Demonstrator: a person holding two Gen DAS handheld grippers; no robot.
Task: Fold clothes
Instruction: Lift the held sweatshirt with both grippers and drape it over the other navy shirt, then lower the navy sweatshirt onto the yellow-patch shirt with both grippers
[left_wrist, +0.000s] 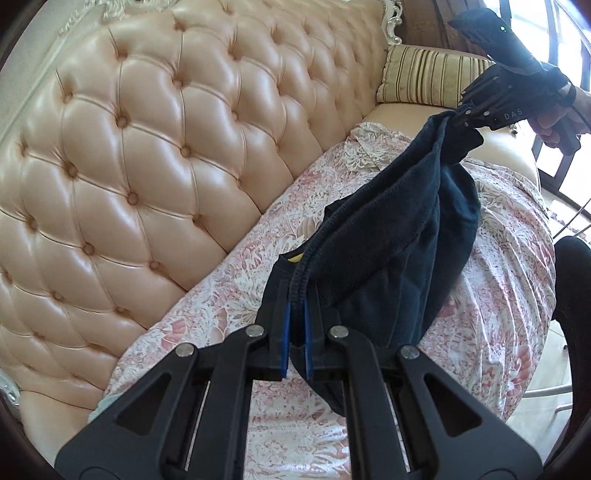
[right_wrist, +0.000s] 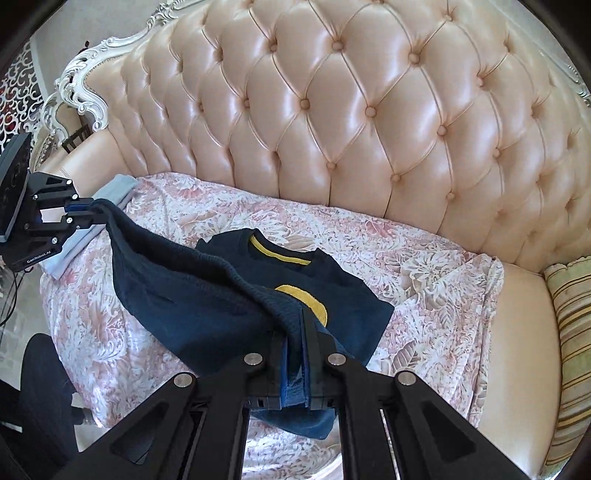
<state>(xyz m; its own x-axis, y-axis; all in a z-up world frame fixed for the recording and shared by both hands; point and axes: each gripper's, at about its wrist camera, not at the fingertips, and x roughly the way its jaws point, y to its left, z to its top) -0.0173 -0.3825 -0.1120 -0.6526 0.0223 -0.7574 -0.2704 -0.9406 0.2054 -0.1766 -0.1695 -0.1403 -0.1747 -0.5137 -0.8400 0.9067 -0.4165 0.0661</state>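
Left gripper (left_wrist: 295, 325) and right gripper (right_wrist: 295, 354), each clamped tight on the ribbed hem of one navy sweater (right_wrist: 207, 295). Hem lifted; collar end lies mid-sofa on the floral cover (right_wrist: 424, 266).

Best practice, judged: keep hem taut and level, carry it over toward the collar, lower evenly.

Count: one sweater, one folded pale garment (right_wrist: 74, 243) at the cover's left edge, one striped cushion (left_wrist: 424, 74).
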